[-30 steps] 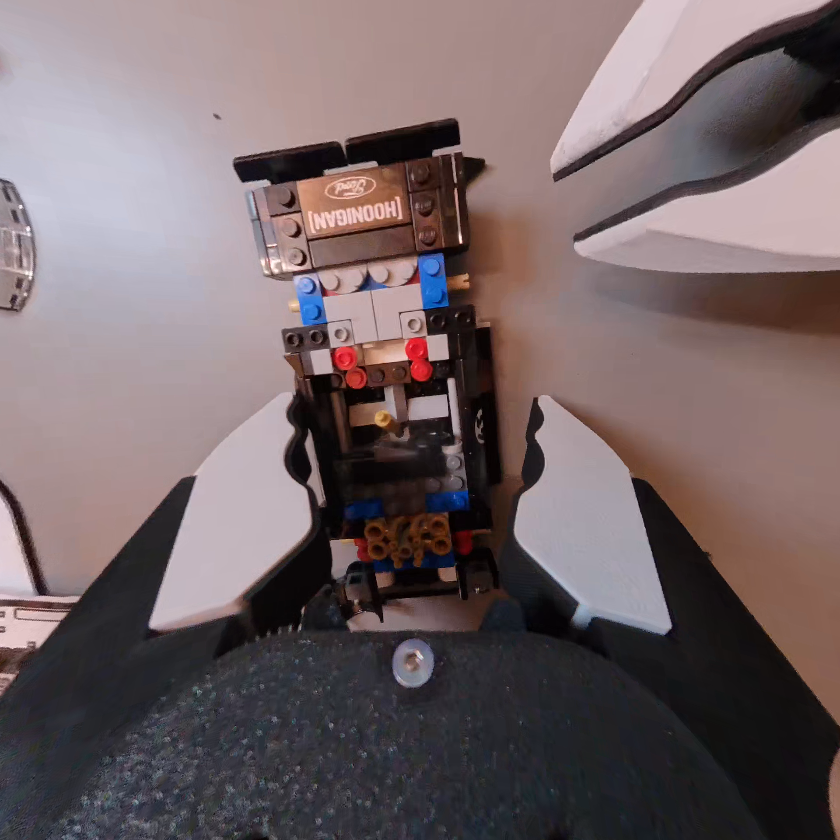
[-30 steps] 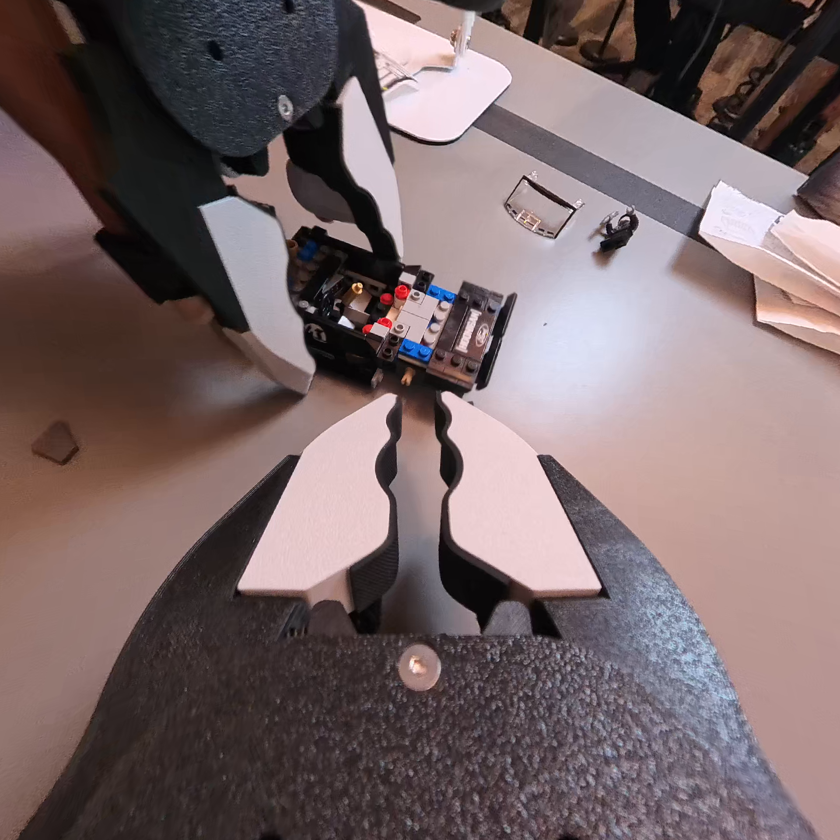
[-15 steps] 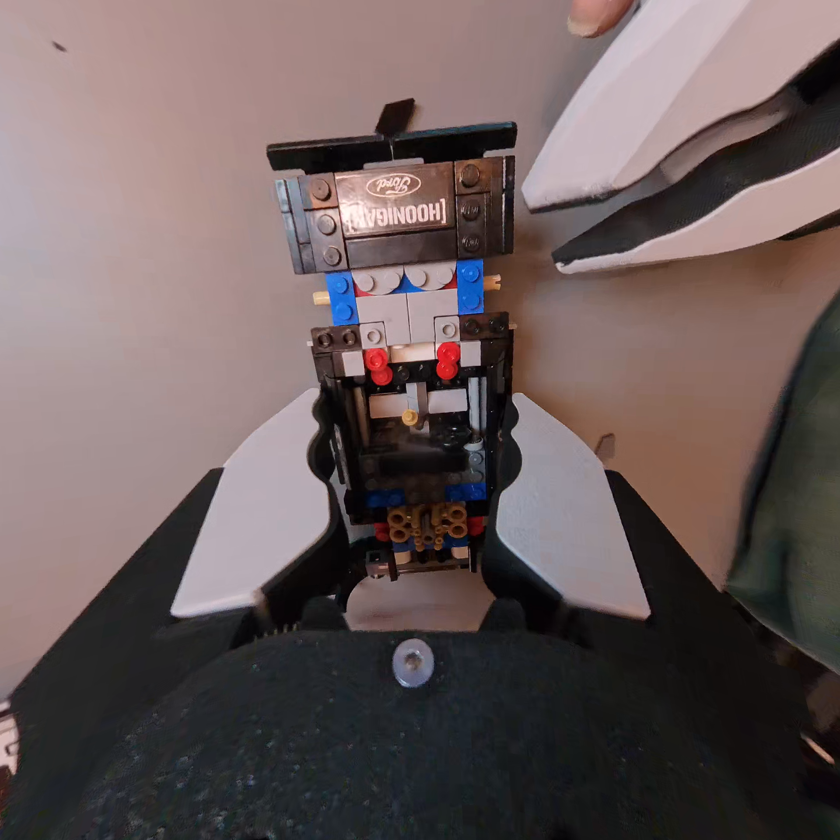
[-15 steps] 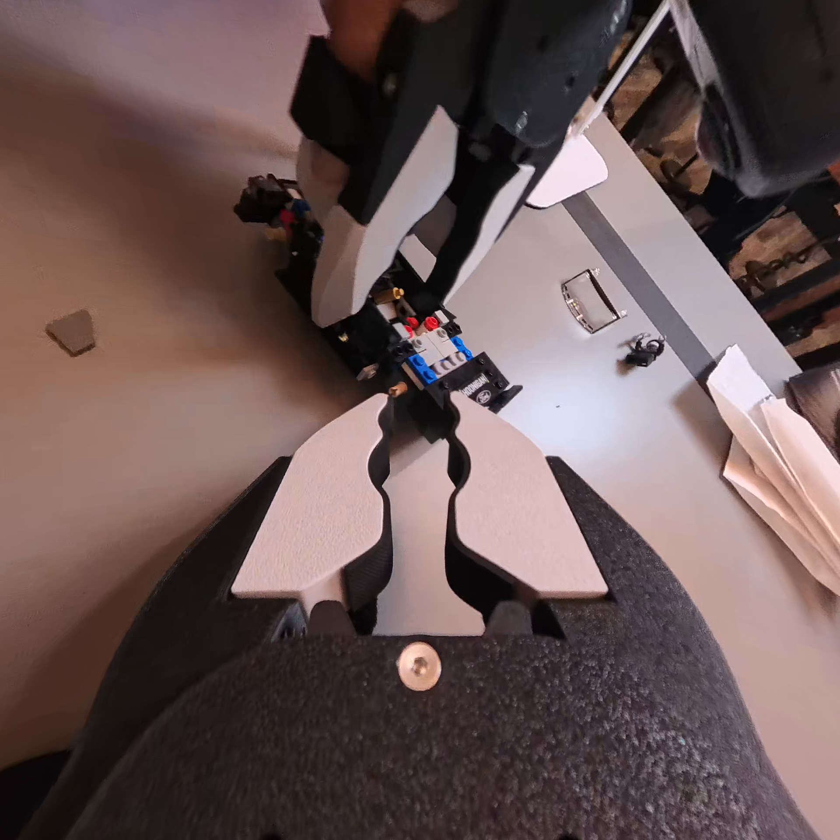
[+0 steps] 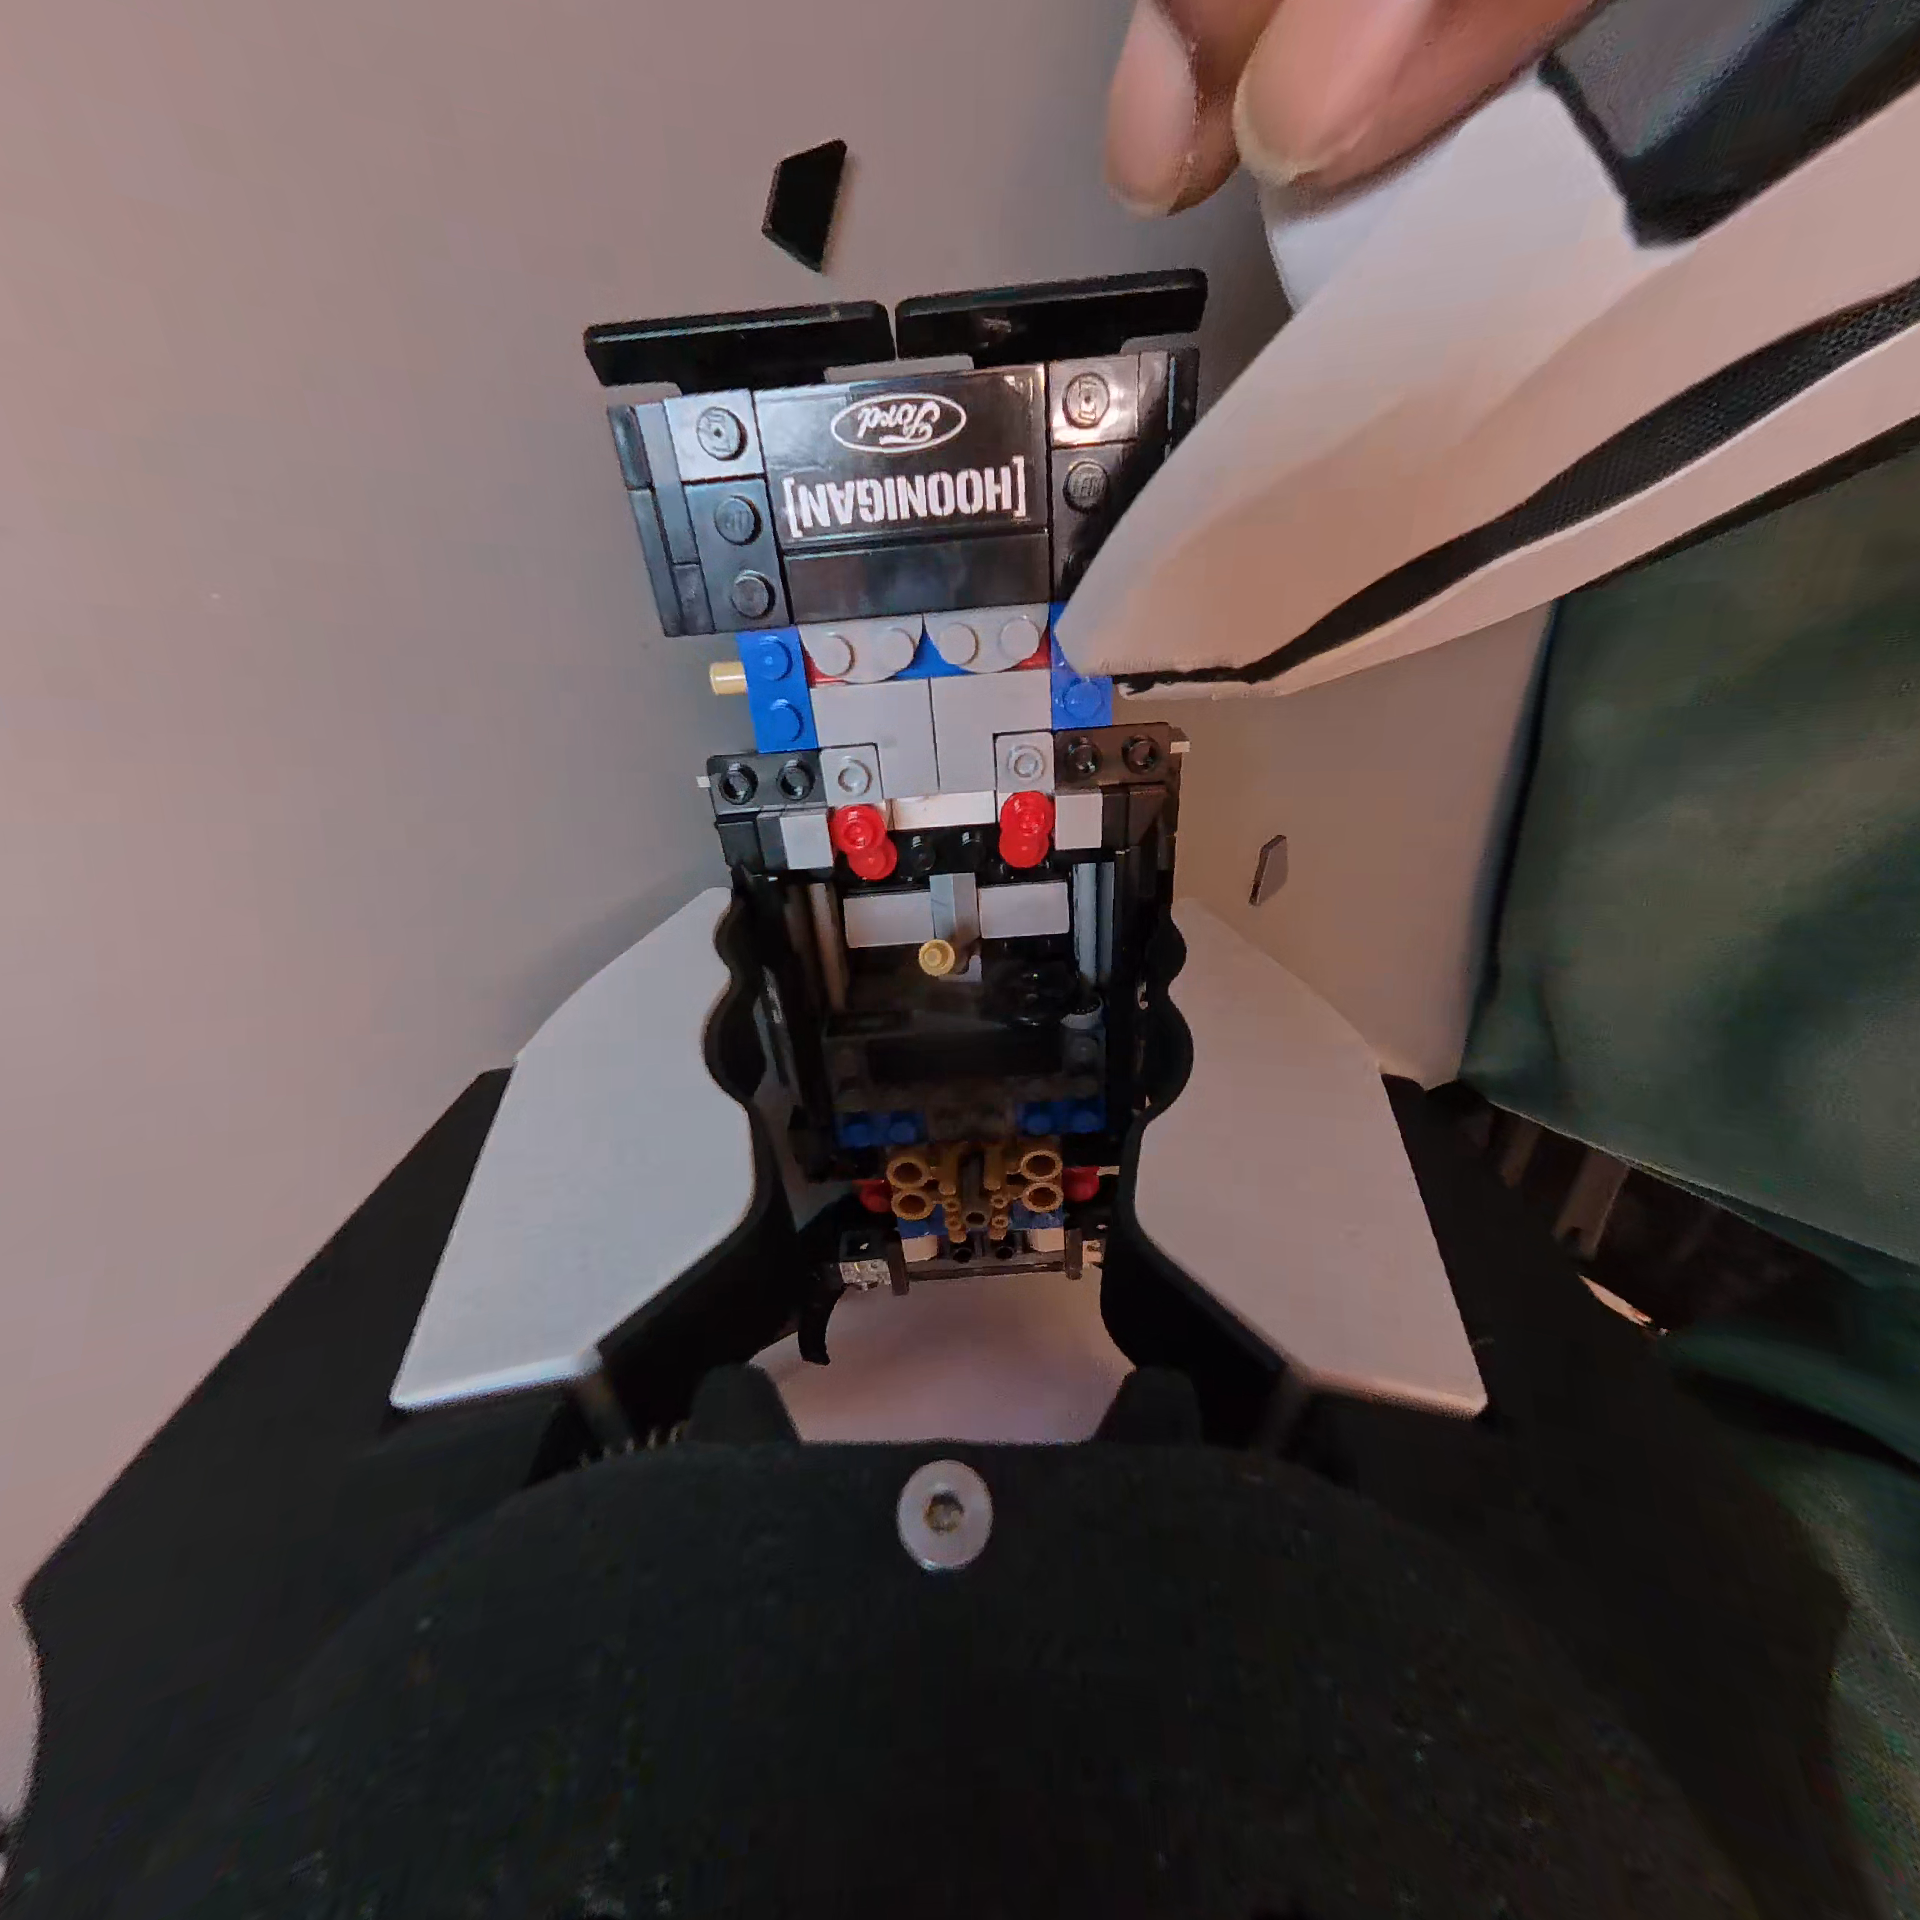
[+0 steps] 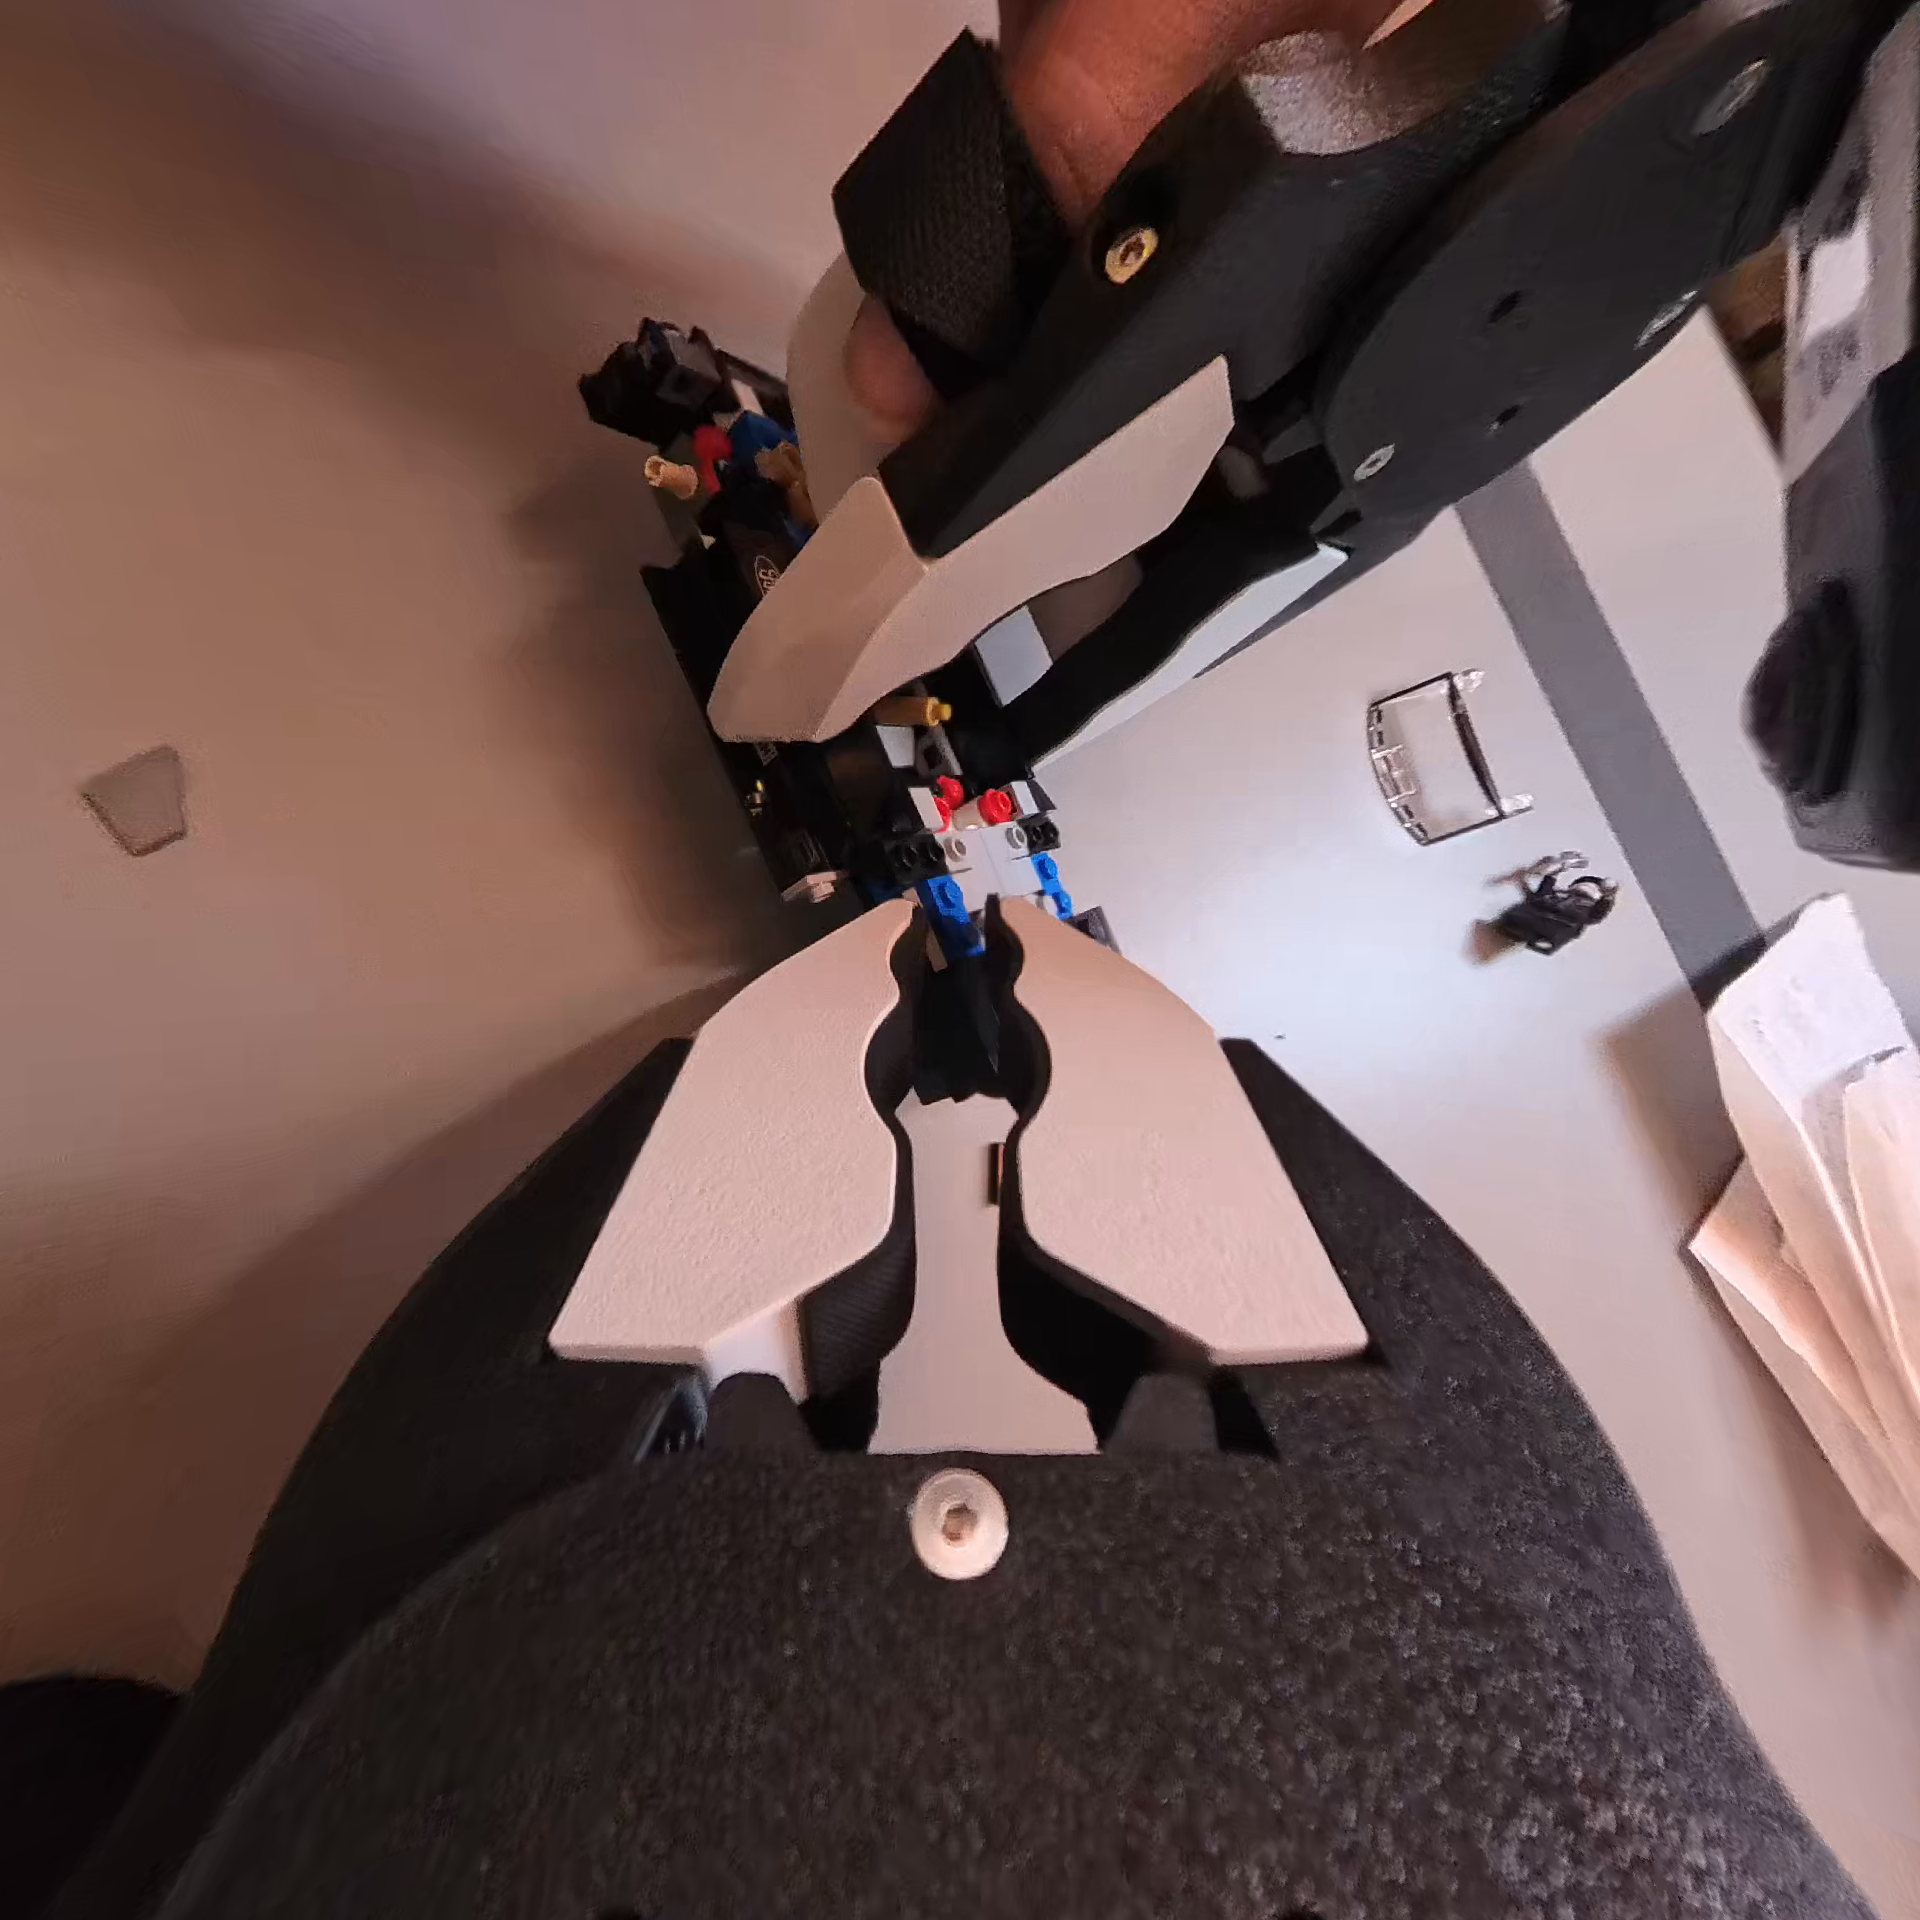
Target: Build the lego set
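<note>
Here, the left tongs clamp the lego car mid-frame; the right tongs, nearly closed, pinch its black end. Squeeze gently, squarely.

The left gripper has its two white fingers closed in from either side, dark inner pads pressed against what sits between them, and points away from its camera. The right gripper comes in from the right of the left wrist view, fingers nearly together with only a narrow gap at the tips. A hand wraps the left gripper's handle; bare fingertips rest on the right one.
</note>
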Motion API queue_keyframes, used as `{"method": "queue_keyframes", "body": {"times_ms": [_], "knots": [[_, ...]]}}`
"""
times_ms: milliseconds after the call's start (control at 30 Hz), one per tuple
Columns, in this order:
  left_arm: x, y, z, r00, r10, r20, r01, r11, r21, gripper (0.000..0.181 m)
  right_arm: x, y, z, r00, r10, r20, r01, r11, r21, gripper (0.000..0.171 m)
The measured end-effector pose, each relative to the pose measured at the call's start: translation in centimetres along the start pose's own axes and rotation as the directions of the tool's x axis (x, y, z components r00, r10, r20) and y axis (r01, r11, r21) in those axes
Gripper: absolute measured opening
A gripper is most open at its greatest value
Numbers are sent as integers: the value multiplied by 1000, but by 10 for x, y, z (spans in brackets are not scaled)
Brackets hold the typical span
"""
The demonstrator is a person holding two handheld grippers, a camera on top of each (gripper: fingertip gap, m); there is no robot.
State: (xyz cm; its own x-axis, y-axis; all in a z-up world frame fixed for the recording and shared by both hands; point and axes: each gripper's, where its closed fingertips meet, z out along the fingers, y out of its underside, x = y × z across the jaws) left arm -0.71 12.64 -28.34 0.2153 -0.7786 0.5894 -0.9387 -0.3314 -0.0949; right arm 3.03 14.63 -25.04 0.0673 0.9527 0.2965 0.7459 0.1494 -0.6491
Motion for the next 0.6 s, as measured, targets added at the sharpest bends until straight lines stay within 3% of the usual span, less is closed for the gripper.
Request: {"method": "queue_keyframes", "body": {"times_ms": [300, 600], "knots": [[-1, 1, 0, 1000, 16, 2, -16, 1000, 25, 72, -4, 1, 3, 993, -55, 104, 69, 988, -136, 10], [-1, 1, 1, 1000, 25, 15, -26, 999, 36, 72, -6, -1, 3, 991, -37, 127, 52, 992, -116, 5]]}}
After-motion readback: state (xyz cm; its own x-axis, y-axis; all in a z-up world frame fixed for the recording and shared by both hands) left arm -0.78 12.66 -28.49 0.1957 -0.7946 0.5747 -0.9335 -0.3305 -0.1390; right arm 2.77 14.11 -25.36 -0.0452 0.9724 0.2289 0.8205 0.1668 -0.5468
